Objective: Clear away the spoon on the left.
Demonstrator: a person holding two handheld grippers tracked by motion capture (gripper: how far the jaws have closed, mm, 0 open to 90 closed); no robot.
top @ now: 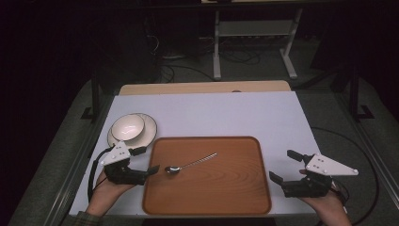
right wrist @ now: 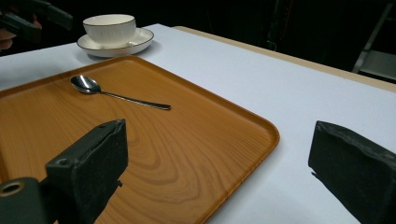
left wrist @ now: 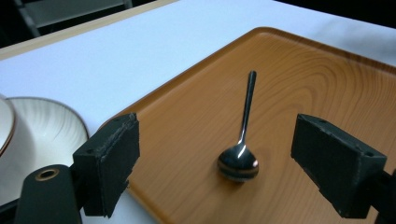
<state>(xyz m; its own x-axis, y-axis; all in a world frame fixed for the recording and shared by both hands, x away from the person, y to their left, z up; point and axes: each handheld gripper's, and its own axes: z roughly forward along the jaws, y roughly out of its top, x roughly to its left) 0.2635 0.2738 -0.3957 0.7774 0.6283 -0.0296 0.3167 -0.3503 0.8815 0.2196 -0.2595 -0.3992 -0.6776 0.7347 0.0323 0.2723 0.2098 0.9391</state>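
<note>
Two grippers, left gripper [top: 145,160] and right gripper [top: 286,165], are held jaws spread, nothing pinched; spoon [top: 190,164] is left lying on the tray [top: 207,193].

No readable text anywhere (no labels or numbers)

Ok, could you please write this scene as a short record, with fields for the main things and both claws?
surface: white table cover
tray: wooden tray, lying flat near the person
spoon: spoon on the tray, bowl end toward the left claw
bowl: white bowl on a saucer, beside the tray
left claw: left claw open, facing the spoon, not touching it
right claw: right claw open, empty, right of the tray
</note>
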